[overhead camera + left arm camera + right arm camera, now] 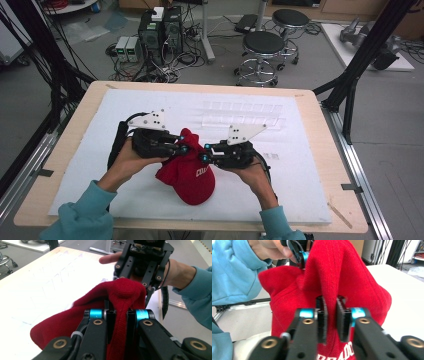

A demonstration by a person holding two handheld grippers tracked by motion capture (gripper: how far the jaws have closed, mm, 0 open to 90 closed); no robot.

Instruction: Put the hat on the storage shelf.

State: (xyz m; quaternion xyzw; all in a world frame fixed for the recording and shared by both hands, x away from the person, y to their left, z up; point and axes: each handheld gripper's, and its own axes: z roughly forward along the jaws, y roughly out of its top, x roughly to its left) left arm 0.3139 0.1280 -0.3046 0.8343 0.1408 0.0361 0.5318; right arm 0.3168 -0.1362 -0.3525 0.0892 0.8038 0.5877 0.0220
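Note:
A red knit beanie [187, 172] with white lettering hangs between both grippers over the white mat [90, 150]. From the left, my left gripper [183, 144] is shut on a fold of the beanie [121, 315], its pads pinching the knit. From the right, my right gripper [205, 152] is shut on another fold of the beanie [331, 312]. The two grippers face each other, close together, with the cap's upper part bunched between them. Its lower part rests on the mat. In the left gripper view the right gripper [143, 265] and its hand appear behind the cap.
The mat covers a wooden table [40, 185]; faint clear trays [242, 114] lie at the back of the mat. Black frame posts [350, 85] stand at the table's right and left. Stools [262, 50] and computer boxes [160, 30] stand on the floor beyond.

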